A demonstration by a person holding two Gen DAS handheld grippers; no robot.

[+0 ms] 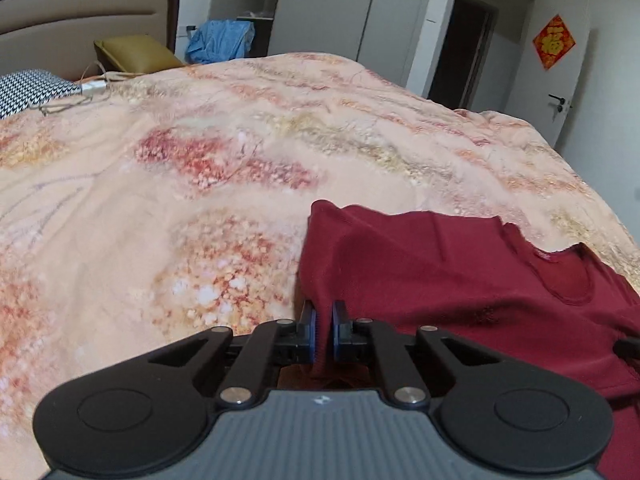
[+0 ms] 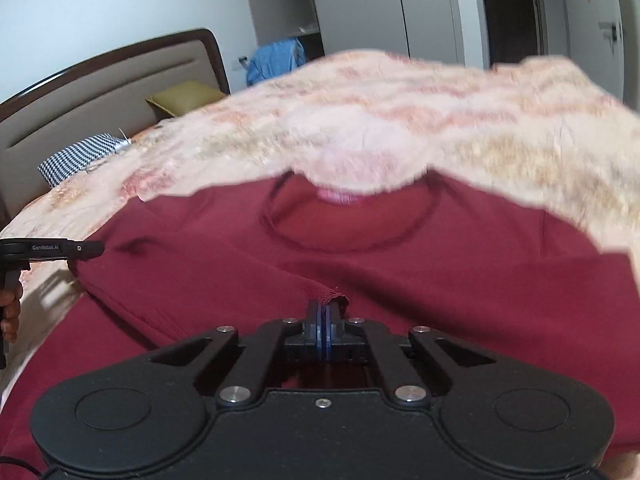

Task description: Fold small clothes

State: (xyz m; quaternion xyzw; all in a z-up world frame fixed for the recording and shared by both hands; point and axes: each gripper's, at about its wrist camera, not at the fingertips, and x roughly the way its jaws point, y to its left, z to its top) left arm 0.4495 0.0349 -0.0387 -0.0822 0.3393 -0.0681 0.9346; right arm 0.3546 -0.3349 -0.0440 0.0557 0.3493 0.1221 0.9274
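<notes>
Shirt point(image 2: 360, 280) lies on bed blanket point(image 1: 200, 168), neckline toward far edge. Left tool point(image 1: 323, 326) at shirt's left edge, right tool point(image 2: 324, 322) on a folded-over corner (mid-shirt). Pillows point(image 1: 132, 54) behind, against headboard point(image 1: 80, 12).

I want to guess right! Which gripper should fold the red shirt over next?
Probably the right gripper: it pinches a corner already folded onto the middle of the red shirt. The left gripper grips the side edge.

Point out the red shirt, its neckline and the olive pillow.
red shirt point(image 2: 460, 300): right wrist view, chest fabric.
neckline point(image 2: 352, 246): right wrist view, front collar rim.
olive pillow point(image 1: 134, 54): left wrist view, top face.
</notes>
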